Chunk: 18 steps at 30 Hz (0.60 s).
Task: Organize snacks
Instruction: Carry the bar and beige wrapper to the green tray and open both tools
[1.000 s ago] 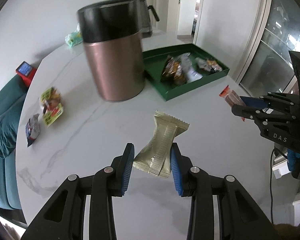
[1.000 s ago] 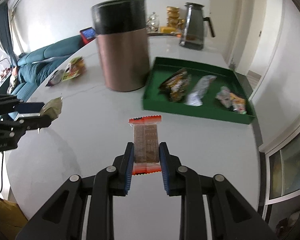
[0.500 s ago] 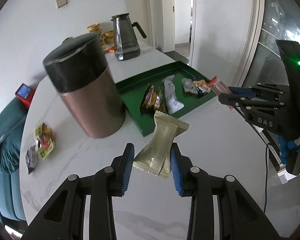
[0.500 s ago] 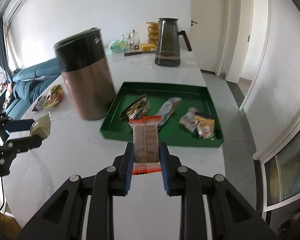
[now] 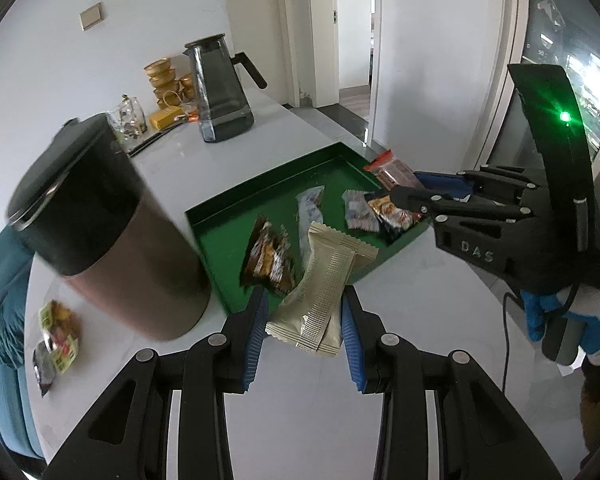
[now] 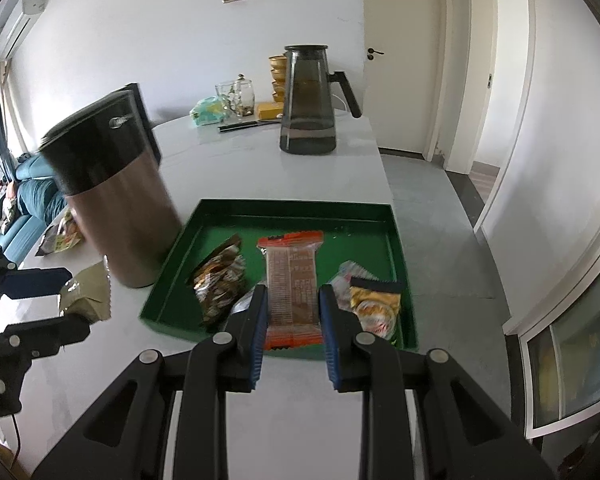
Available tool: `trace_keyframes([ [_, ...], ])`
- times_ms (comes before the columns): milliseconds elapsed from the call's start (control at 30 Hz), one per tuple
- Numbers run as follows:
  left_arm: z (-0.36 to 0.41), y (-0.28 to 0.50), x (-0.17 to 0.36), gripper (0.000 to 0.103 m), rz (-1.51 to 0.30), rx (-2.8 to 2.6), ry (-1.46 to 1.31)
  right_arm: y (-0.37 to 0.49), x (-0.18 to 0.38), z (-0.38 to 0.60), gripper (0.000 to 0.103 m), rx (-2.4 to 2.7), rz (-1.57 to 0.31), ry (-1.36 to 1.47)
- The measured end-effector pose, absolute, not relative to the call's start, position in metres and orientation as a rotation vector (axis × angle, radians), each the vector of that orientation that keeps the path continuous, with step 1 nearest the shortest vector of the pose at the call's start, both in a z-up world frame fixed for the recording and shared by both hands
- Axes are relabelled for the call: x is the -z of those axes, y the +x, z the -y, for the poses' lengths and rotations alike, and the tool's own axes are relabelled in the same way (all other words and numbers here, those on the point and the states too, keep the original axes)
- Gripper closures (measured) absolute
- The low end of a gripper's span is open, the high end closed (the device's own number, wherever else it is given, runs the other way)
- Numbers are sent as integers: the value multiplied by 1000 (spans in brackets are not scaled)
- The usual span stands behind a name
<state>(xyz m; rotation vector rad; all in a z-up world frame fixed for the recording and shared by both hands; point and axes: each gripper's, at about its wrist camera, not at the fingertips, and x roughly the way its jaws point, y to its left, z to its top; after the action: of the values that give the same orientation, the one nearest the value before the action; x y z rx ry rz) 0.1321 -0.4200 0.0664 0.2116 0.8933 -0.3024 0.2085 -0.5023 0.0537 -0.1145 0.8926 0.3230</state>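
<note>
- On a white table (image 6: 300, 168) in a white room sits a green tray (image 6: 292, 210), with a brown can (image 6: 116, 200) just to its left.
- At the far end of the table stand a dark jug (image 6: 308, 104), a glass jar (image 6: 236, 96) and some gold bowls (image 5: 162, 80).
- Behind the table are white doors, and a blue sofa (image 5: 0, 320) is on the left side.
- Inside the tray lie a few snacks: a brown pack (image 6: 220, 280), a silver pack (image 5: 310, 208) and a yellow pack (image 6: 374, 308).
- More small snacks (image 5: 56, 328) lie on the table to the left of the can.
- Between the blue pads of the left gripper (image 5: 304, 328) is a gold pack (image 5: 324, 288). The pads press on its two sides and hold it up, over the near left edge of the tray.
- Between the pads of the right gripper (image 6: 294, 316) is a red bar (image 6: 292, 280). The pads squeeze it tight. It hangs over the near side of the tray, between the brown pack and the yellow pack.
- Green floor shows bare along the far half of the tray.
- Near the camera, the table has lots of bare room. Its right edge runs close by the tray's right wall.
</note>
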Motion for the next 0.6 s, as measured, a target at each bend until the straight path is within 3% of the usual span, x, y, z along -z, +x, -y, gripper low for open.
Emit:
trace_keyframes([
  [600,457,256,-9,72,-948,199,218,306,13,518,103,-301,-948,-101],
])
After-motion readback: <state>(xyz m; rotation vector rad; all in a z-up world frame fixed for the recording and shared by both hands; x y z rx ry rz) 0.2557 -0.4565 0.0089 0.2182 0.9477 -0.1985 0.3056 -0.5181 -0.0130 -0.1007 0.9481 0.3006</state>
